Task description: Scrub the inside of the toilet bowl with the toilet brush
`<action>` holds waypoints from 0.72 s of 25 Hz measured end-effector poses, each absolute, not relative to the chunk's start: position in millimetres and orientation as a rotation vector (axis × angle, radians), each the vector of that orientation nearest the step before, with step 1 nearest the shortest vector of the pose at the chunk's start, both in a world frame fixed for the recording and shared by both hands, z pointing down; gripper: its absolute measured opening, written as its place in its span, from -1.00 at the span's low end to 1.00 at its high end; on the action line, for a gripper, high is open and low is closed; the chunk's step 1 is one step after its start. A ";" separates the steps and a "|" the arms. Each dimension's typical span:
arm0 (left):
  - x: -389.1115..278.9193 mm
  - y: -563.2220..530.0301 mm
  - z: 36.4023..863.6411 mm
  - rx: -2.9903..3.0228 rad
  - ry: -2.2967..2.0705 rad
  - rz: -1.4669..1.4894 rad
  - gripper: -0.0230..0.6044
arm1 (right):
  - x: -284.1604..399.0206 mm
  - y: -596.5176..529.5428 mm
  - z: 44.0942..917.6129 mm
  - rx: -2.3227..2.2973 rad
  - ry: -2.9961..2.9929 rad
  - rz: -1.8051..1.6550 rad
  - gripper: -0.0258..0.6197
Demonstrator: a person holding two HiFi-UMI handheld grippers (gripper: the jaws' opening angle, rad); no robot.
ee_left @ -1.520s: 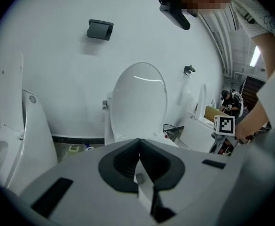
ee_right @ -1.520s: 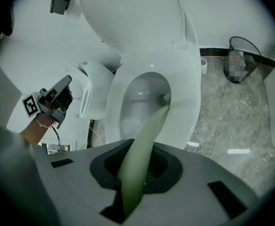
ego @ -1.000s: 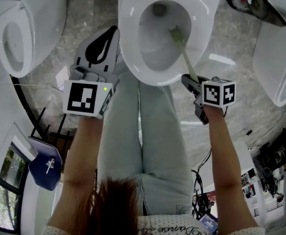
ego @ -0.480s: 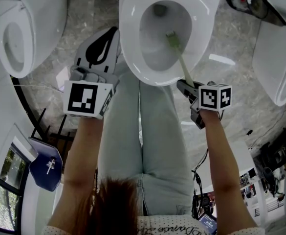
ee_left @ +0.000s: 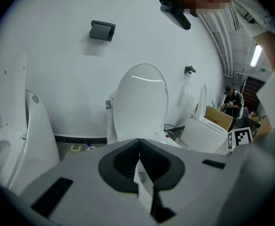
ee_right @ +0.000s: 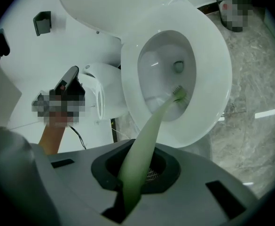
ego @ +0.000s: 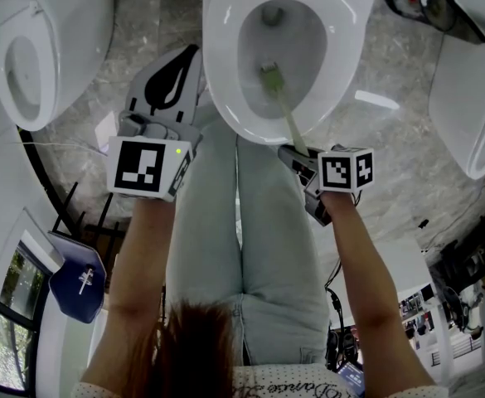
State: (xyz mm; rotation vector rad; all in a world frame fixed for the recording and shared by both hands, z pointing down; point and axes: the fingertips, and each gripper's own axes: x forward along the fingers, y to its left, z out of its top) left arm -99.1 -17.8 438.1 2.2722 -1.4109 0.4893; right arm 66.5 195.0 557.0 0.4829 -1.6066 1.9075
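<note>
This looks like a showroom or test room for bathroom ware, not a home bathroom. The middle toilet (ego: 341, 23), a left toilet (ego: 72, 31) and a right toilet (ego: 466, 98) stand side by side on a grey marble floor (ego: 408, 177) before a bare white wall (ee_left: 57, 79). A cardboard box (ee_left: 218, 117) sits nearby.

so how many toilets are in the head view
3 toilets: the middle toilet, being scrubbed; the left toilet, top left; the right toilet at the right edge. Others may be hidden.
</note>
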 end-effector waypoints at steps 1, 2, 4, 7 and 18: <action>-99.2 -17.4 438.1 2.272 -1.411 0.490 -0.91 | 62.7 196.1 556.1 0.477 -1.606 1.922 -0.82; -99.4 -17.1 438.2 2.272 -1.411 0.490 -0.91 | 58.7 196.9 554.9 0.469 -1.607 1.936 -0.82; -99.7 -17.1 438.2 2.275 -1.411 0.489 -0.91 | 49.7 197.9 550.7 0.436 -1.620 1.962 -0.83; -99.8 -17.3 438.7 2.275 -1.410 0.489 -0.91 | 36.4 197.5 542.4 0.377 -1.649 1.987 -0.84; -92.5 -16.4 439.8 2.270 -1.405 0.490 -0.91 | 20.2 198.0 531.8 0.323 -1.666 2.083 -0.86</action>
